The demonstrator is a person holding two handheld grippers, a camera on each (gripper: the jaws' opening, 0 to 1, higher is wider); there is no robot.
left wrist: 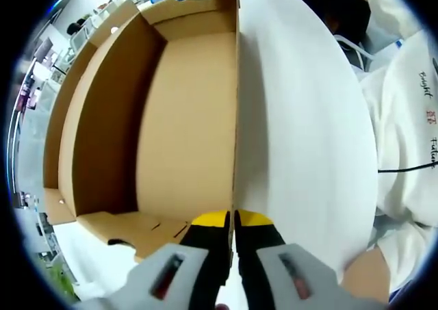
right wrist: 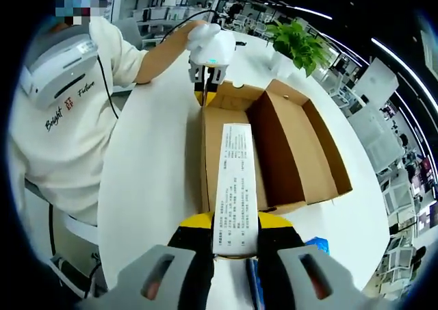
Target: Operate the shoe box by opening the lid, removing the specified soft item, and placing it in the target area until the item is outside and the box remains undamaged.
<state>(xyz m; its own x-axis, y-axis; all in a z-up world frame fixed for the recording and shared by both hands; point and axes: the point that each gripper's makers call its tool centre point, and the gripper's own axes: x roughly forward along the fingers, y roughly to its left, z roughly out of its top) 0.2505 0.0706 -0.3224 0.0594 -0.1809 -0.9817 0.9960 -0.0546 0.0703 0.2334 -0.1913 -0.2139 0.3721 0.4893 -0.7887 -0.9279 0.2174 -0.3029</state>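
Both hand-held grippers, left (left wrist: 233,222) and right (right wrist: 233,236), are pinching the shoe box (right wrist: 274,152) wall; lifting evenly should be avoiding creases.

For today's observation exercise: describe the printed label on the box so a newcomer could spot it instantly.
Start at the round white table, then find the open brown cardboard shoe box on it. On the box's upright wall nearest the right hand-held gripper runs a long white paper label covered in small dark print; it is the one white printed strip on plain brown cardboard.

Bright even light, fisheye-warped edges
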